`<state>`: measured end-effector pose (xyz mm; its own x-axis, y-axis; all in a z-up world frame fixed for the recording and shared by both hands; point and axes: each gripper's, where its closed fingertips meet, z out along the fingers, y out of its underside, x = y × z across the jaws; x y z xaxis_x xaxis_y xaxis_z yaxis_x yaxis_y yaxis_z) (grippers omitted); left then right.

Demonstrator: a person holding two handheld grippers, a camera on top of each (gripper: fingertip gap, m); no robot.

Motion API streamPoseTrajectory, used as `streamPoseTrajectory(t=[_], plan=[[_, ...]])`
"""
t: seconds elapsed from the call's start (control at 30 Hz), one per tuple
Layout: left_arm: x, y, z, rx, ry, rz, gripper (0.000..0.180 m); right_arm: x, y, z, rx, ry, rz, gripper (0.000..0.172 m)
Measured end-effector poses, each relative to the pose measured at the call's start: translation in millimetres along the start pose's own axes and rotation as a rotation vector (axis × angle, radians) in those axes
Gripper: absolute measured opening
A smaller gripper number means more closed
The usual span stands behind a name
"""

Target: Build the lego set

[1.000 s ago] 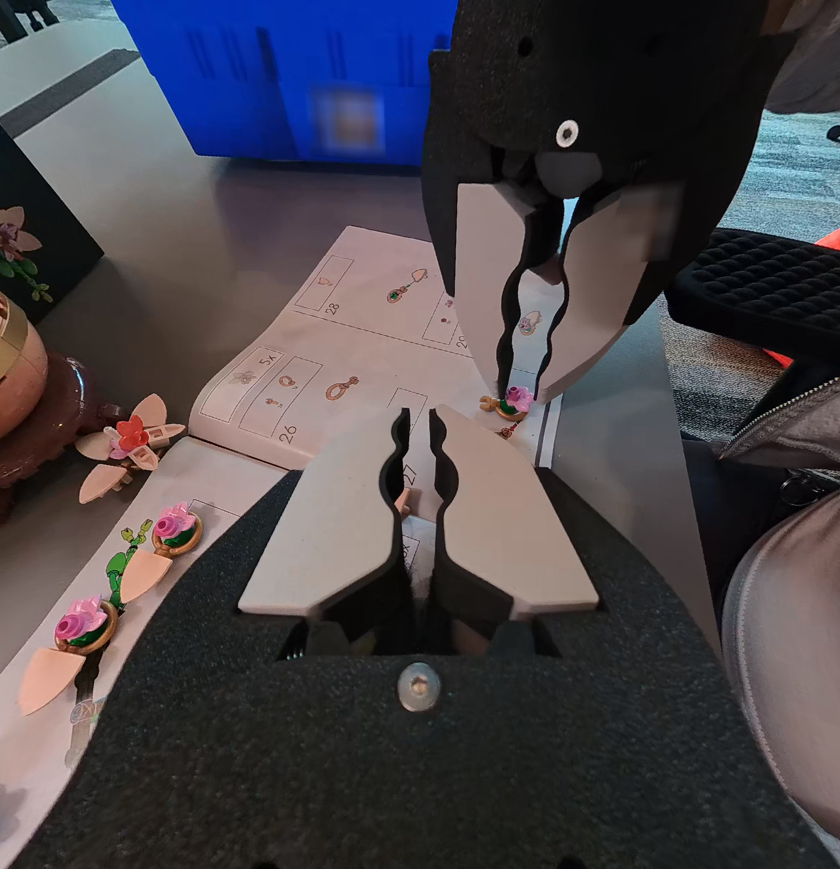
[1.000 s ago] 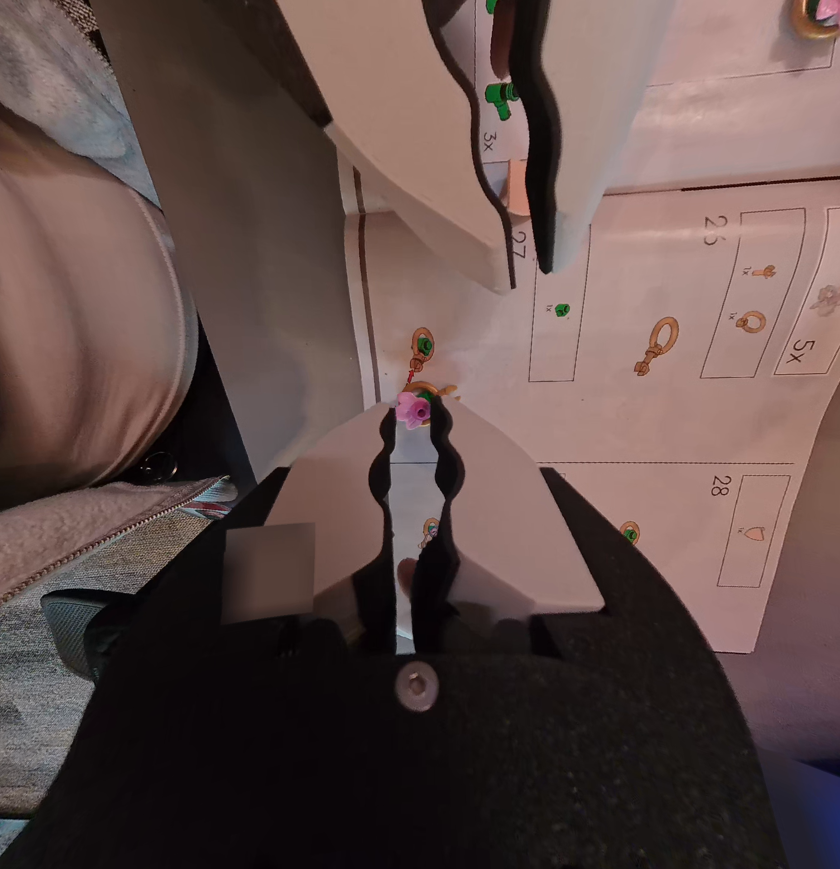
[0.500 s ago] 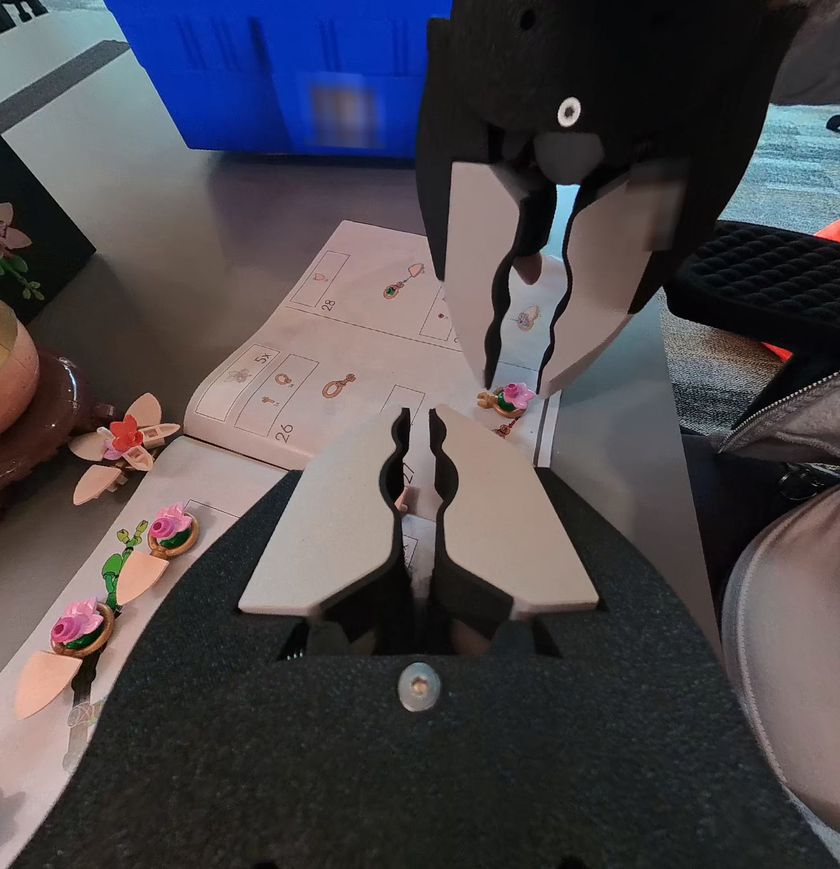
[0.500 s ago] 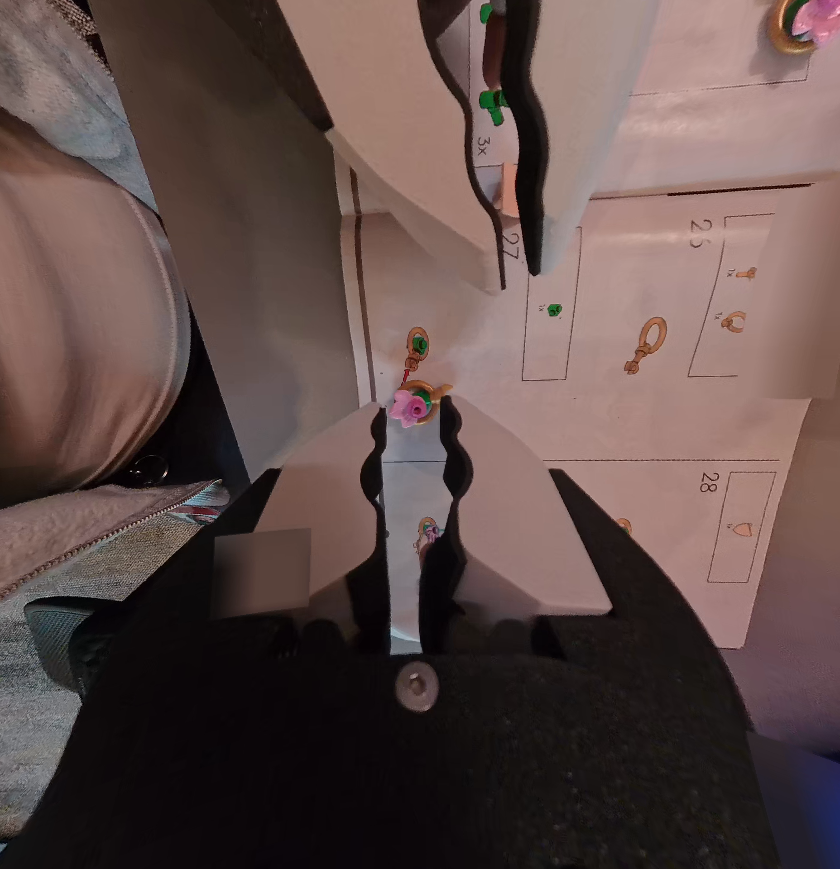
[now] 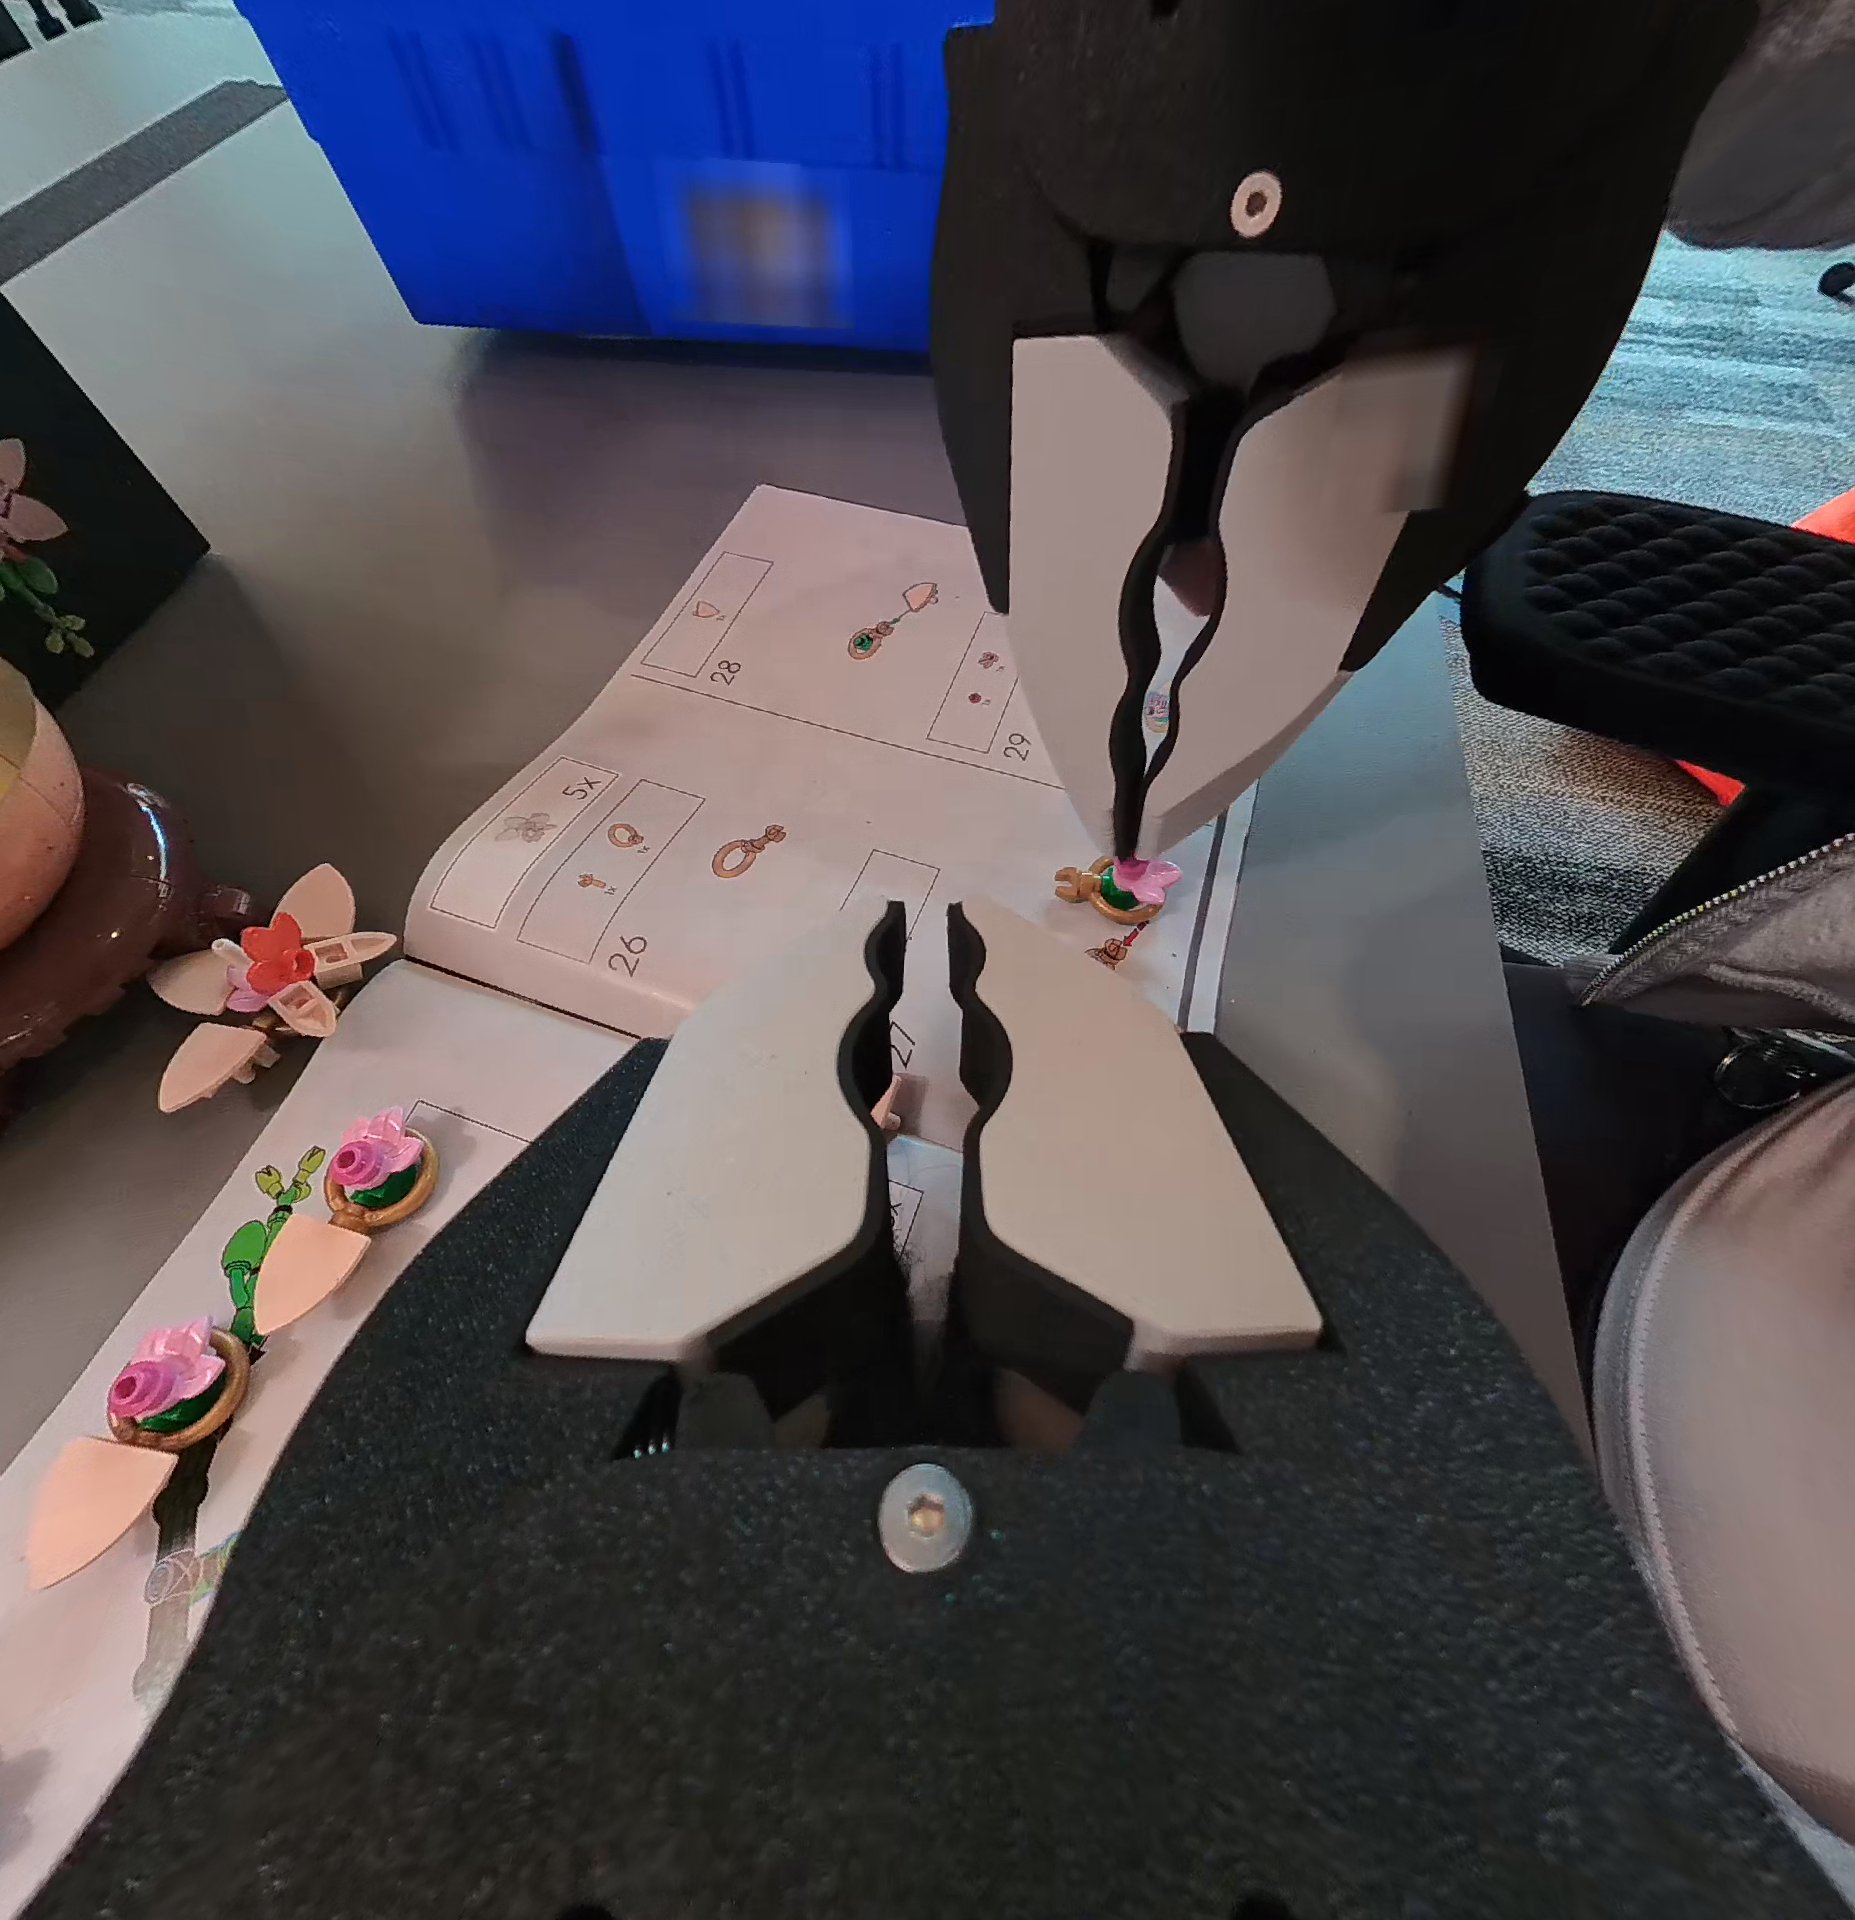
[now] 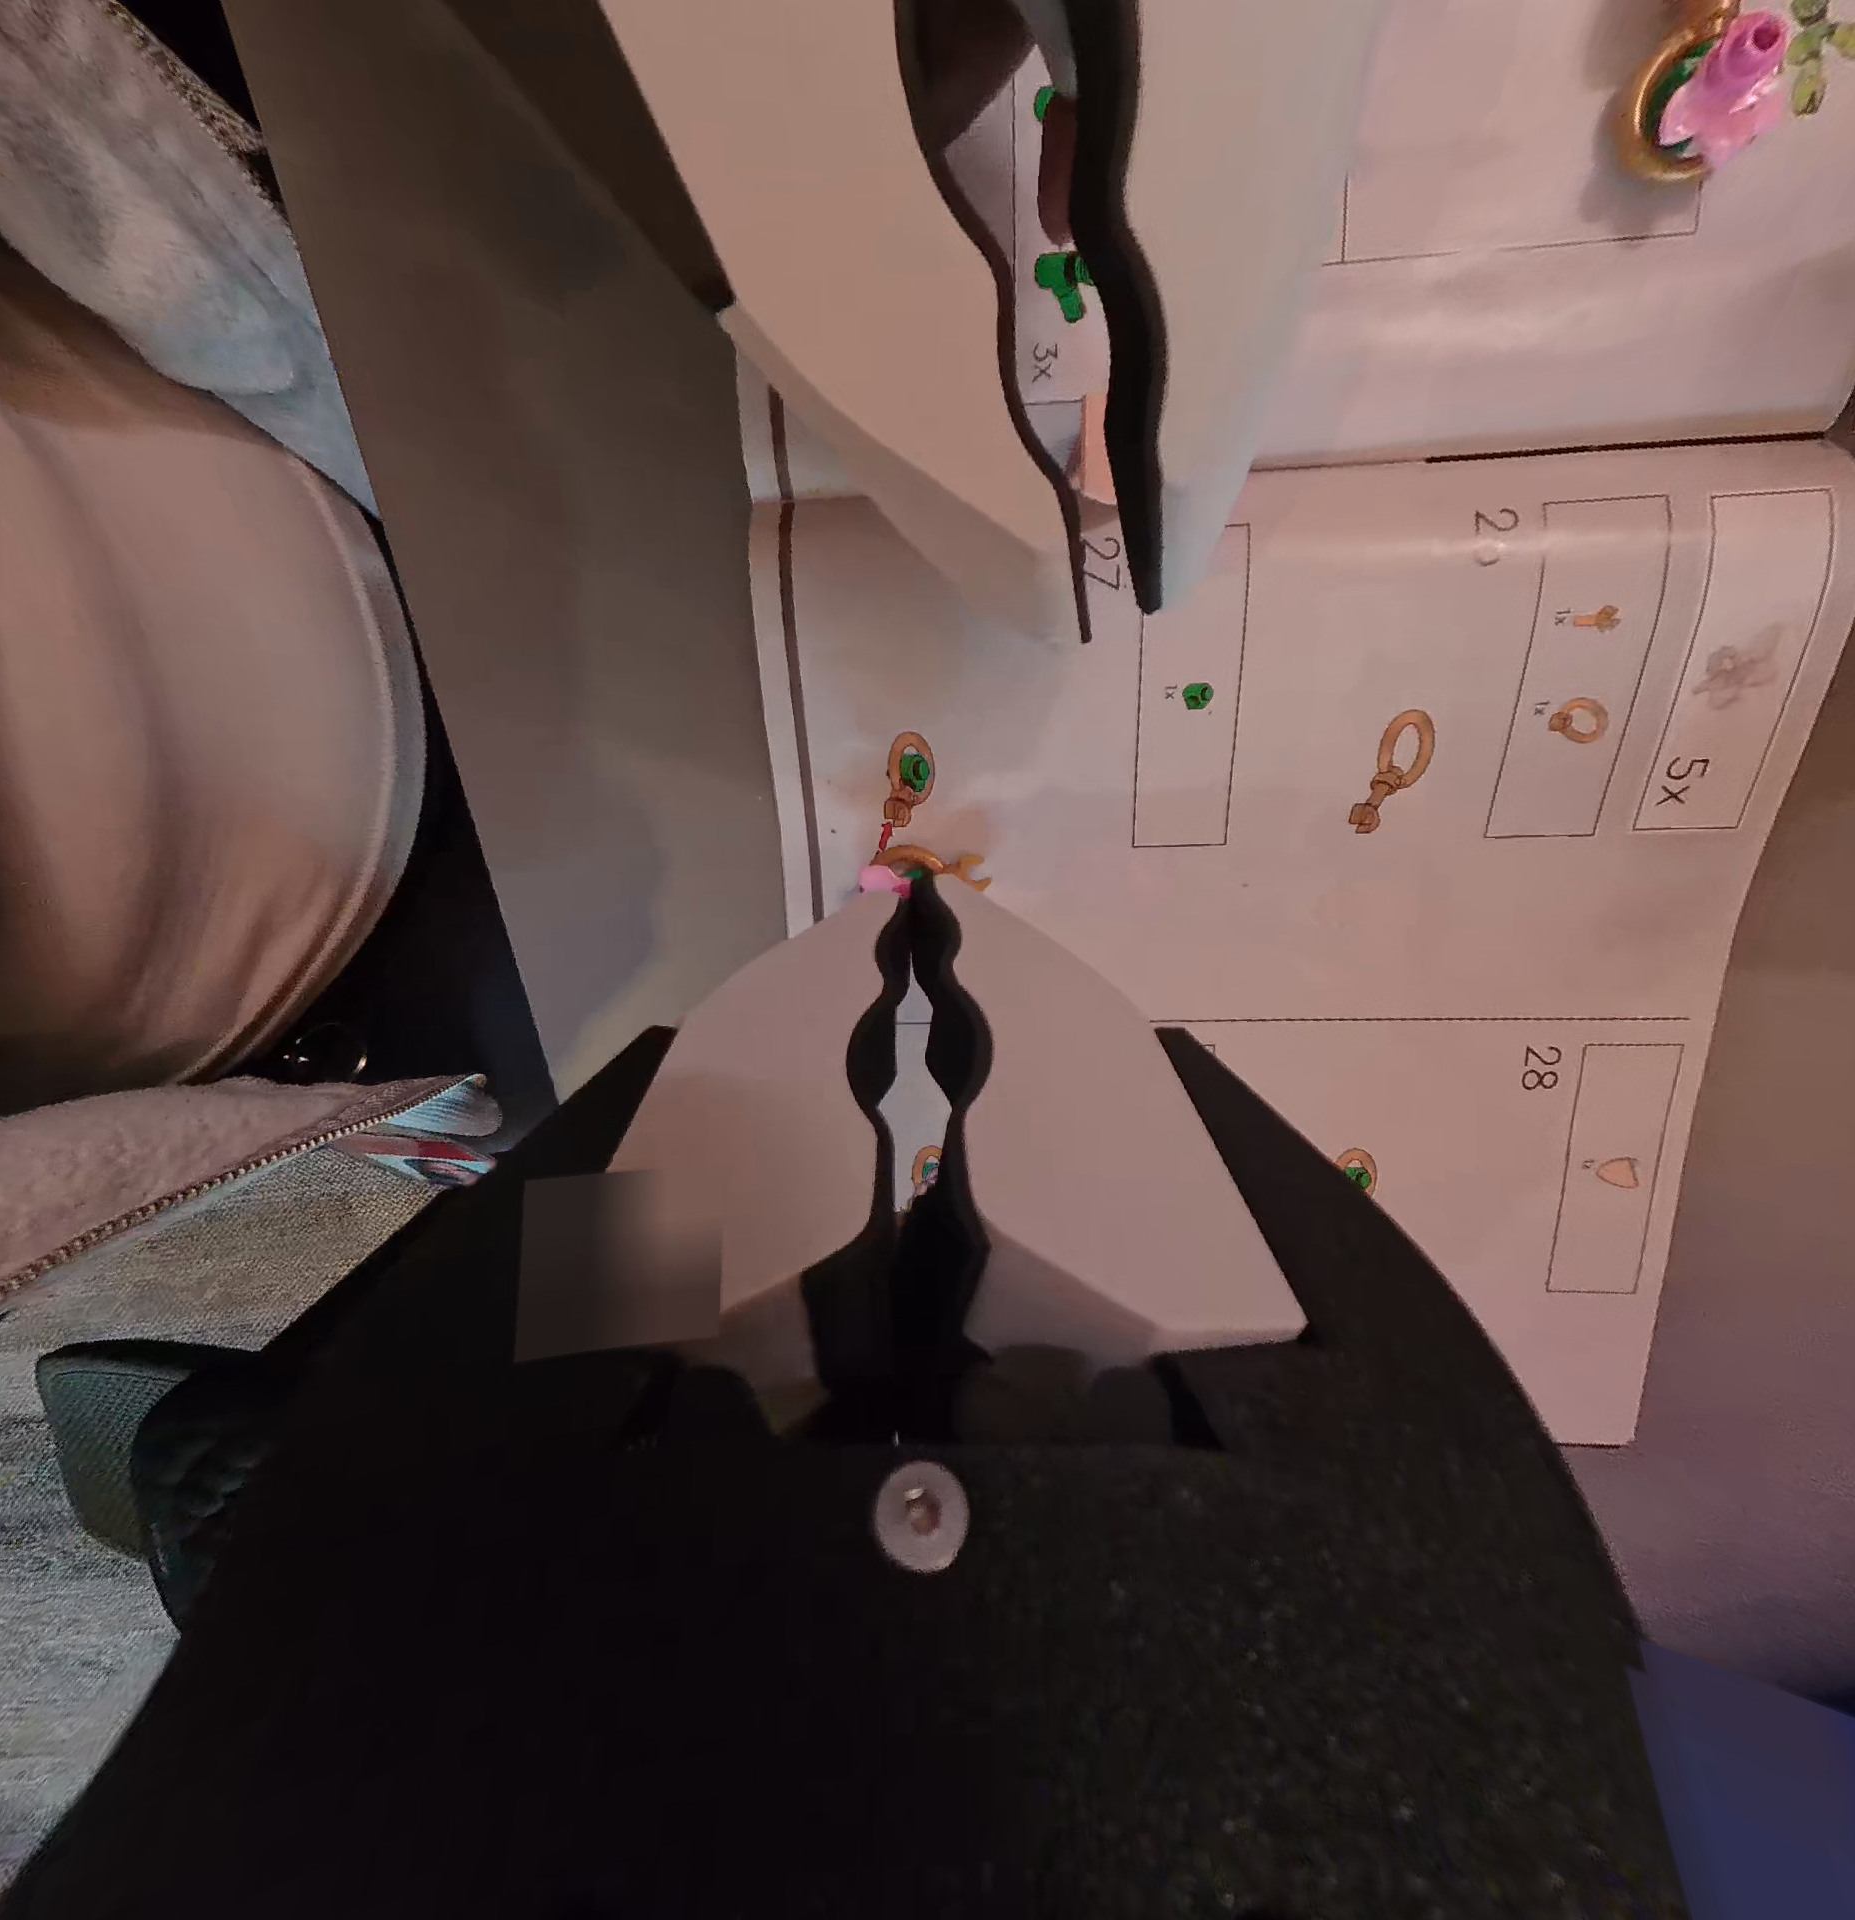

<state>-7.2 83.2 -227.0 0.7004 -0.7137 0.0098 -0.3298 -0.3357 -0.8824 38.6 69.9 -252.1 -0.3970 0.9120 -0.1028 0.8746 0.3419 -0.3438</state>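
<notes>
Small pink flower (image 5: pixel 1146 876) on a gold ring with a green stud, lying on the open instruction booklet (image 5: pixel 798 790), pinched at its near edge by the closed tips of the right gripper (image 6: pixel 910 896). Beyond and apart from it, left gripper (image 5: pixel 925 914) hovering, jaws slightly apart around a small pale piece set deep between the fingers; contact not clear.

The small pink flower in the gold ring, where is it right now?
In the left wrist view, the pink flower lies on the booklet's right edge, at the right gripper's closed fingertips.
</notes>
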Motion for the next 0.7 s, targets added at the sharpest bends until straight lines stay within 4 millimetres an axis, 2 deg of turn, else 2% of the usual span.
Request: streamPoseTrajectory(t=[0.7], plan=[[-0.6, 0.7, 0.8, -0.003, 0.002, -0.008, 0.008, -1.3, 2.1, 1.4, -0.140, 0.088, -0.027, 0.000]])
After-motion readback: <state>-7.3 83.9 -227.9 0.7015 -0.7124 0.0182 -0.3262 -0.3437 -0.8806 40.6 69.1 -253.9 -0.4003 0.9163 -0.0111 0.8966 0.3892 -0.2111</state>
